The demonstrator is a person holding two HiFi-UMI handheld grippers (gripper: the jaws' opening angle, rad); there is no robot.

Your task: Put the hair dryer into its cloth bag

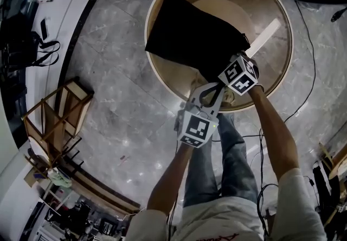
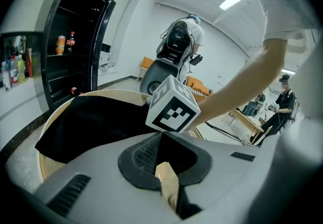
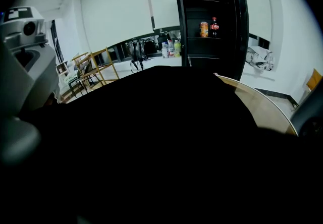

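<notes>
A black cloth bag (image 1: pixel 190 33) lies on the round wooden table (image 1: pixel 282 66). My right gripper (image 1: pixel 234 63) is at the bag's near edge. Black cloth (image 3: pixel 166 132) fills the right gripper view and hides its jaws. My left gripper (image 1: pixel 203 101) is just off the table's near rim, shut on the grey hair dryer (image 1: pixel 209 89), which points toward the bag. In the left gripper view the dryer's grey body (image 2: pixel 96 167) with its dark oval vent fills the bottom. Behind the dryer are the right gripper's marker cube (image 2: pixel 171 104) and the bag (image 2: pixel 91 122).
A wooden chair frame (image 1: pixel 54 120) stands on the marble floor to the left. Cables (image 1: pixel 303 33) run past the table's right side. A black cabinet (image 3: pixel 212 26) with bottles stands beyond the table. A person (image 2: pixel 181 41) is bent over in the background.
</notes>
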